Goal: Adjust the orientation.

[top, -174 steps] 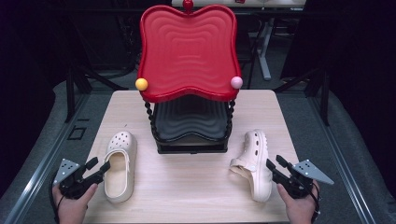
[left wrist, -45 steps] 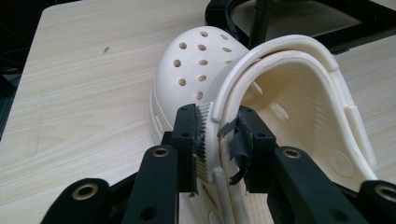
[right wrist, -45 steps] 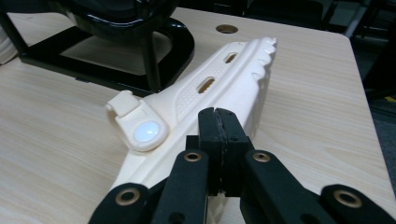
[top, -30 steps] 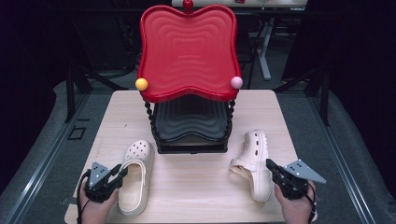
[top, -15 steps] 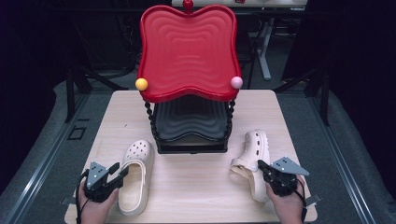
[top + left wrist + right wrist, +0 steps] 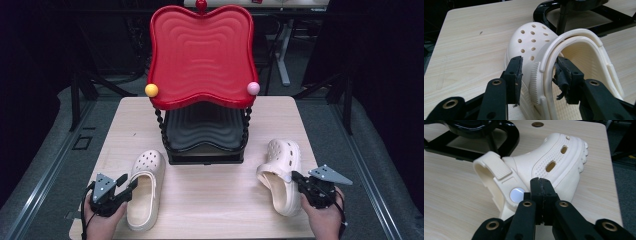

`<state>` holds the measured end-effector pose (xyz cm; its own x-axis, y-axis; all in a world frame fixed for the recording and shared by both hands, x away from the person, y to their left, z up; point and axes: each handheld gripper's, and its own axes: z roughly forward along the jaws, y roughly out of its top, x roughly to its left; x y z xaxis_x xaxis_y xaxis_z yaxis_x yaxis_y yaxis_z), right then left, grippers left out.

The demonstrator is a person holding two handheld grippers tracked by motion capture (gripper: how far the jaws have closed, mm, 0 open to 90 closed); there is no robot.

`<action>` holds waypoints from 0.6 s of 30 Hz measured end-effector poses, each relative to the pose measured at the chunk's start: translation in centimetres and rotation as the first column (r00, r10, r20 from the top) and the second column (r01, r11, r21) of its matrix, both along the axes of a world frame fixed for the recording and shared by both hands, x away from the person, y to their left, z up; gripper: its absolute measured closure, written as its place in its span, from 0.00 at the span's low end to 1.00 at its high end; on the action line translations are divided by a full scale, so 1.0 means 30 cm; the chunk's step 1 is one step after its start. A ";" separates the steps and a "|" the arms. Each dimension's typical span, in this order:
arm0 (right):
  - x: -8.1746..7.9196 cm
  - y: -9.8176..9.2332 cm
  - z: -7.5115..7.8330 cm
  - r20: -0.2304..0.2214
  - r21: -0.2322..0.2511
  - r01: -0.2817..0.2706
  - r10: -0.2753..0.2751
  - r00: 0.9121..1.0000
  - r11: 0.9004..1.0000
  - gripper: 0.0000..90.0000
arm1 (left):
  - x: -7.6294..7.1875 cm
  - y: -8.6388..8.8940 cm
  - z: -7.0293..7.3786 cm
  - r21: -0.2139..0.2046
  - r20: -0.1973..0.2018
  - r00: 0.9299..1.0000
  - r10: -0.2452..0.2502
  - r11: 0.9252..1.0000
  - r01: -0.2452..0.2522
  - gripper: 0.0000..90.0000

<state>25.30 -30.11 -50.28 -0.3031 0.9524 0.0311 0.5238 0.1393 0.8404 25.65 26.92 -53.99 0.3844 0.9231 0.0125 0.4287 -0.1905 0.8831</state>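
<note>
Left clog (image 6: 534,50) wall between left gripper (image 6: 537,75) jaws

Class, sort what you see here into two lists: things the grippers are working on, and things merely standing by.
In use:
- left clog, its side wall between the open jaws of the left gripper
- right clog, with the shut right gripper at its side near the strap rivet

Standing by:
- red and black tiered rack
- wooden table

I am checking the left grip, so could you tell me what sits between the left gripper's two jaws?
In the left gripper view, the left gripper straddles the side wall of the cream clog; its jaws are open.
</note>
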 end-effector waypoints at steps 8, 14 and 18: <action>-0.003 -0.154 -0.051 -0.077 0.097 0.119 -0.112 0.991 0.988 1.00 | 0.000 -0.002 0.000 0.002 0.003 1.000 0.002 1.000 -0.002 0.64; 0.030 -0.242 -0.174 -0.233 0.203 0.160 -0.111 0.966 0.966 1.00 | 0.005 -0.010 -0.003 0.007 -0.002 1.000 -0.005 1.000 0.005 0.64; 0.044 -0.228 -0.186 -0.237 0.169 0.156 -0.113 0.965 0.973 1.00 | 0.005 -0.007 -0.004 0.006 -0.003 1.000 -0.005 1.000 0.005 0.64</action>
<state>26.62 -36.96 -55.86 -0.1375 0.9551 0.2625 0.7052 -0.0917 0.7031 25.81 26.72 -54.11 0.3892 0.9210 0.0164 0.4307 -0.1977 0.8806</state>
